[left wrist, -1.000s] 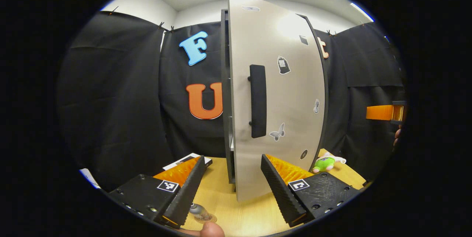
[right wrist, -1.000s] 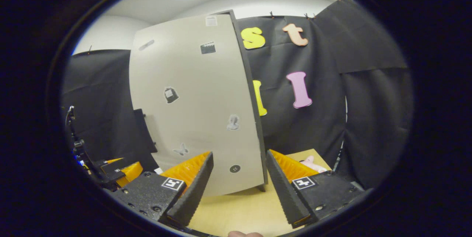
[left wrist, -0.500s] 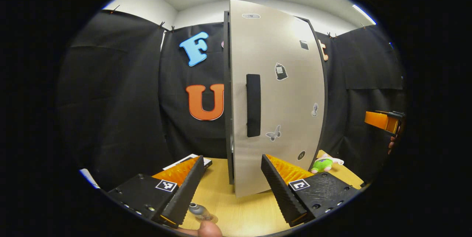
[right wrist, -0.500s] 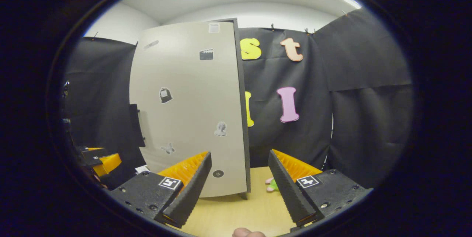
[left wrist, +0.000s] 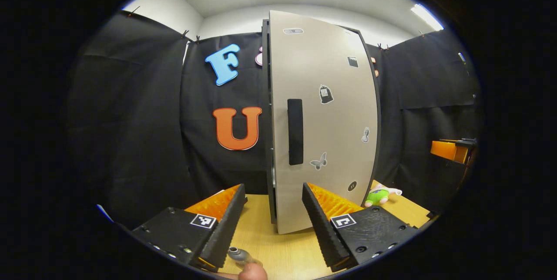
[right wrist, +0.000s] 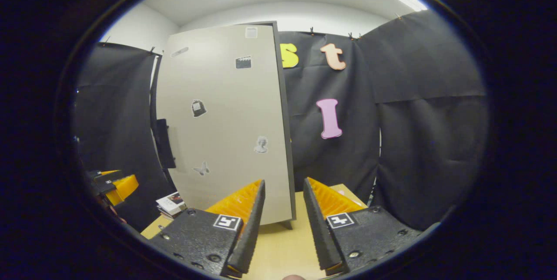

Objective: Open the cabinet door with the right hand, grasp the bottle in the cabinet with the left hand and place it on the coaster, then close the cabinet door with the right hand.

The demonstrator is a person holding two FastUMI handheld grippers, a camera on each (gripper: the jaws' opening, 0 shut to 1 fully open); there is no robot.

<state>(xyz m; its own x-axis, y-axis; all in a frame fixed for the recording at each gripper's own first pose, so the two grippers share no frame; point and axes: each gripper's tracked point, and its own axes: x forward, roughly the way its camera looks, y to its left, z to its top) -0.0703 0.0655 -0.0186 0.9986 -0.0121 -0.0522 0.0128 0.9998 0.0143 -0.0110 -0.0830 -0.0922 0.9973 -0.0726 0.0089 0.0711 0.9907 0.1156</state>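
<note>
The grey cabinet door [left wrist: 330, 140] with a black handle [left wrist: 295, 132] stands almost flush against the dark cabinet frame [left wrist: 266, 119], with a thin gap at its handle edge. My left gripper [left wrist: 272, 223] is open above the wooden table, short of the door. The grey cap of a clear bottle [left wrist: 237, 253] peeks up at the bottom edge by the left finger; what it stands on is hidden. In the right gripper view the door [right wrist: 226, 119] fills the left half. My right gripper [right wrist: 283, 223] is open with a narrow gap, holding nothing, apart from the door.
A green plush toy [left wrist: 377, 196] lies on the table right of the cabinet. A small stack of books [right wrist: 170, 204] sits left of it. The right gripper [left wrist: 450, 149] hangs at the far right. A thumb [left wrist: 252, 271] shows at the bottom edge.
The door has swung further toward the frame. My right gripper has drawn back from it and its fingers have come closer together. The left gripper backed off slightly.
</note>
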